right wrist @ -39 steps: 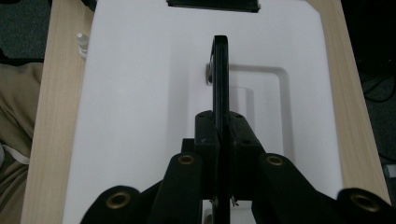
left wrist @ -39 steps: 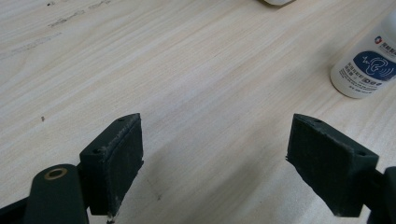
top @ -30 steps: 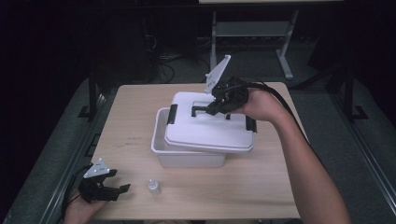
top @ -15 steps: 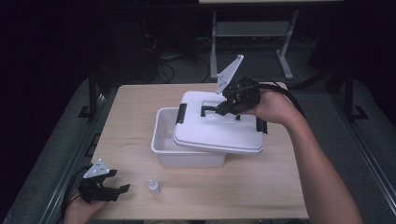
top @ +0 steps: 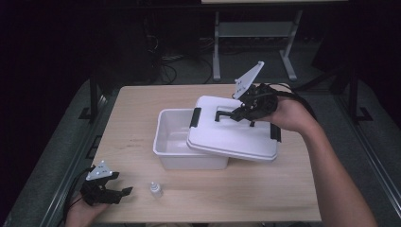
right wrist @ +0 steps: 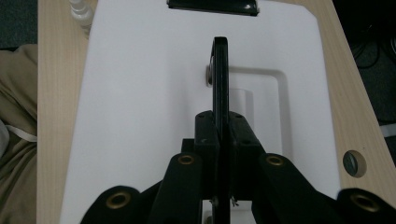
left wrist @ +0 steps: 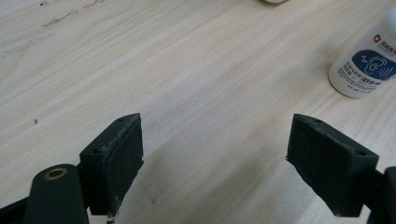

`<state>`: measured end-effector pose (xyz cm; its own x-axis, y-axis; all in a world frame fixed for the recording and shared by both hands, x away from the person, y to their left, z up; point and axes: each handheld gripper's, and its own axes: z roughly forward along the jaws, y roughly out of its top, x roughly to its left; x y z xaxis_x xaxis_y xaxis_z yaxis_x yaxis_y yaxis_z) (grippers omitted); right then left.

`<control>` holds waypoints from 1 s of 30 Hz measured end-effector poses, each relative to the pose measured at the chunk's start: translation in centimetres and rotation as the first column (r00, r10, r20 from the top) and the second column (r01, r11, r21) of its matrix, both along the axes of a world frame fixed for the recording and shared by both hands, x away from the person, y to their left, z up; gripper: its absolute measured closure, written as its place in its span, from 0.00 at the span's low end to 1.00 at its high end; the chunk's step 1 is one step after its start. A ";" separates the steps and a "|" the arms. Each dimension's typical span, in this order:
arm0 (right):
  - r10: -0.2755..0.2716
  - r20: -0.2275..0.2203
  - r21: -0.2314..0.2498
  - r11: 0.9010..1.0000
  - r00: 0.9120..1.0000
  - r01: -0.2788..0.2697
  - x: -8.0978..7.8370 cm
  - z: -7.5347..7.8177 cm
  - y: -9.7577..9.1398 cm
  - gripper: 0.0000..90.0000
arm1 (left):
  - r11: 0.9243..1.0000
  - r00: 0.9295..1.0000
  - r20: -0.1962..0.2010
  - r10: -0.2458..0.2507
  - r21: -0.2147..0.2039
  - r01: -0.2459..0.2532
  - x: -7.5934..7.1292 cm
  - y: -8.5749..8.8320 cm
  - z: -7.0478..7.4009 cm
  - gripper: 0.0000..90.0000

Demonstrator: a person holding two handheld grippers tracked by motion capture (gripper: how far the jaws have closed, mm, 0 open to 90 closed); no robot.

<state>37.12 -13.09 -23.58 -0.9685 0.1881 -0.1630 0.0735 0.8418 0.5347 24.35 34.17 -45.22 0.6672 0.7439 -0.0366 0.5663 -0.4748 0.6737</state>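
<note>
The right claw (top: pixel 226 115) is clenched on the black handle (right wrist: pixel 220 70) of the white lid (top: pixel 231 137), which hangs tilted over the right half of the white box (top: pixel 170 142), leaving the box's left half uncovered. The grip on that thin handle looks narrow, so the lid could swing or slip and knock the box. The left claw (top: pixel 124 191) rests released on the surface (top: pixel 137 109), well left of the box, with a small bottle (top: pixel 155 189) just beside it. The lid hides part of the box's inside.
</note>
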 end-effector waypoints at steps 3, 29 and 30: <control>-0.015 -0.006 0.005 1.000 1.000 0.015 -0.2 -0.1 -0.8 0.93 | 1.000 1.000 0.000 -0.001 0.002 0.001 0.0 0.0 0.0 0.20; -0.101 -0.011 0.024 0.995 0.995 0.102 -2.0 -0.8 -6.1 0.93 | 1.000 1.000 -0.005 -0.006 0.016 0.006 0.0 -0.3 -0.1 0.20; -0.109 -0.015 0.024 0.994 0.994 0.109 -2.1 -0.8 -6.3 0.93 | 1.000 1.000 -0.007 -0.007 0.018 0.007 0.0 -0.3 -0.1 0.20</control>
<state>34.98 -19.37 -24.37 -0.9443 0.2961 -0.1435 0.1716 0.8151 0.5533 24.39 33.85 -45.29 0.6725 0.7396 -0.0285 0.5677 -0.4907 0.6610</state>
